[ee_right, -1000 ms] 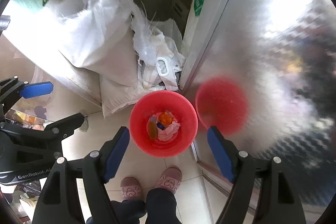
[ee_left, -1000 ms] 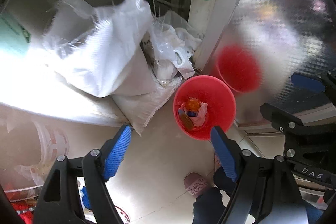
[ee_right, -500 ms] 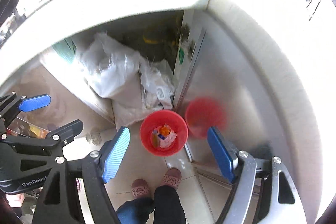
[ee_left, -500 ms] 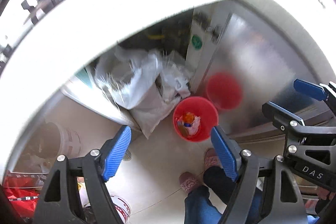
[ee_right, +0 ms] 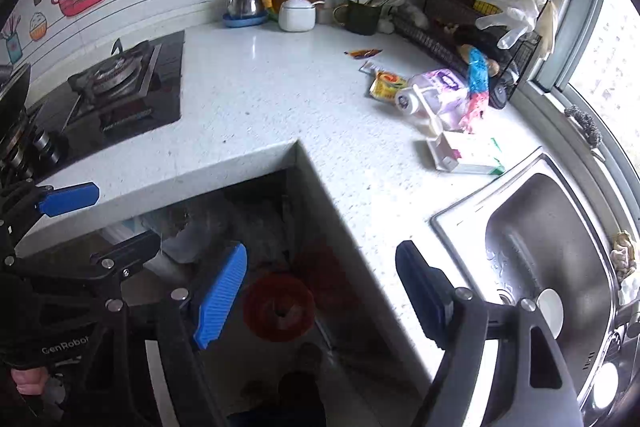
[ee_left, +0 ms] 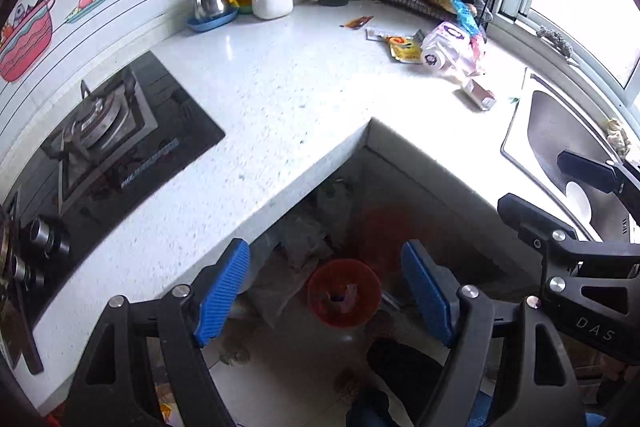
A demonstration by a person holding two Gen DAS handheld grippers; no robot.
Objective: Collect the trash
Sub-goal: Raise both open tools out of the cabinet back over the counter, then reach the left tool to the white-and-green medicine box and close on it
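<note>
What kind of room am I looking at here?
A home kitchen, almost certainly. A gas hob is set into a white L-shaped countertop, a steel sink sits under the window, and oil bottles and utensils line the back wall.

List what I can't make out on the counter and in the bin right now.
- Bin contents: both views, dark and blurred under the counter.
- Wrapper print: both views, too small.
- Items behind the bottle: both views, overlapped in the pile.
- Sink right side: both views, cut by the edge.
</note>
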